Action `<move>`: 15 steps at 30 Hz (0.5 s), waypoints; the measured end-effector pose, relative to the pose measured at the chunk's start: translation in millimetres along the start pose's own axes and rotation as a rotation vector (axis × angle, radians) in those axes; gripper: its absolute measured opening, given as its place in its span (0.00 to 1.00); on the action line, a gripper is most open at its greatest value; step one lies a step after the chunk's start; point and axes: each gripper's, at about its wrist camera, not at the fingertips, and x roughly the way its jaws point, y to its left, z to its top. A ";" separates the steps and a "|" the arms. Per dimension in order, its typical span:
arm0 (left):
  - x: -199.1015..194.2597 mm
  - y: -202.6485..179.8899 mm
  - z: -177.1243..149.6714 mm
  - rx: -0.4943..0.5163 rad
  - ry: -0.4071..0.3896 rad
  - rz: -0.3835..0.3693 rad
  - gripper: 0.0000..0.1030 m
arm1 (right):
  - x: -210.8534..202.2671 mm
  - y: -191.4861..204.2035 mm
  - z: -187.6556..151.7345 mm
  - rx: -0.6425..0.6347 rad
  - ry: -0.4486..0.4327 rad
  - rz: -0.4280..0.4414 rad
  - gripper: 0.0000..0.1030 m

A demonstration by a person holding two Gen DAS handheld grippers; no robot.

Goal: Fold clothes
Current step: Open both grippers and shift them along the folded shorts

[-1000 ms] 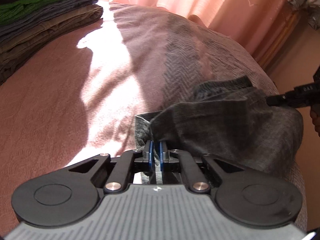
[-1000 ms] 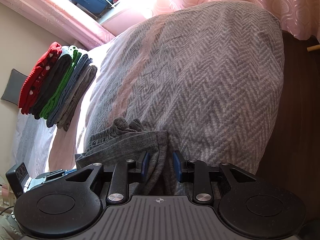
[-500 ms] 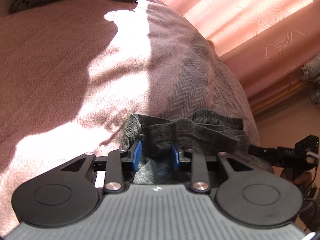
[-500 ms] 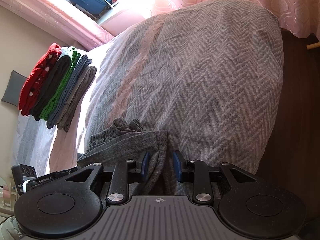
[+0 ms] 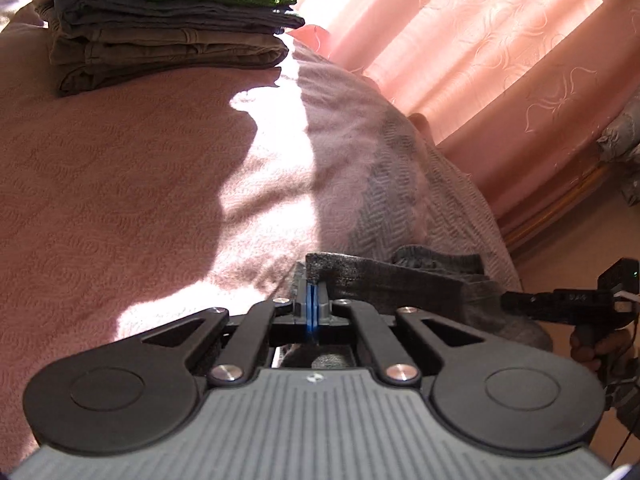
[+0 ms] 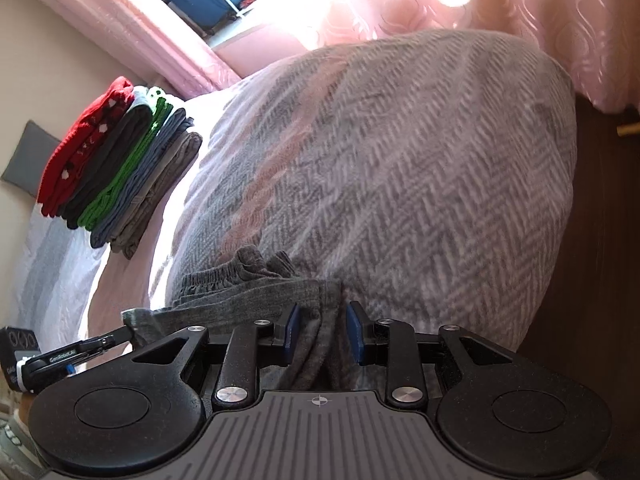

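Note:
A dark grey garment [image 5: 404,280] lies folded over at the near edge of the bed. My left gripper [image 5: 312,300] is shut on one end of its folded edge. In the right wrist view the same grey garment [image 6: 256,292] shows its elastic waistband. My right gripper [image 6: 322,332] is open, with its blue pads on either side of the other end of the garment. Each gripper shows at the side of the other's view, the right gripper [image 5: 560,304] on the right and the left gripper [image 6: 72,356] on the left.
A stack of folded clothes [image 5: 168,28] stands on the bed at the far left; it also shows in the right wrist view [image 6: 120,168], red on top. The bed cover [image 6: 400,184] is pink and grey herringbone. Pink curtains [image 5: 480,60] hang behind. Floor lies to the right.
My left gripper opened over the garment's edge half a second ago and has shut on it again, and its view swung up to the clothes stack. My right gripper stayed open in place.

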 end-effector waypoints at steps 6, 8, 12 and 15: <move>19.8 15.4 -13.6 -0.047 0.011 0.052 0.02 | -2.7 1.4 0.8 -0.029 0.000 0.017 0.34; 17.1 19.8 -14.5 -0.098 0.000 0.031 0.03 | -6.1 -4.3 0.6 -0.001 -0.012 0.057 0.64; 17.1 30.2 -11.1 -0.189 -0.008 -0.035 0.26 | -1.8 -8.2 2.1 0.023 -0.020 0.087 0.64; 28.0 28.8 -8.1 -0.193 0.011 -0.064 0.26 | 7.7 -10.5 3.3 0.041 -0.026 0.113 0.63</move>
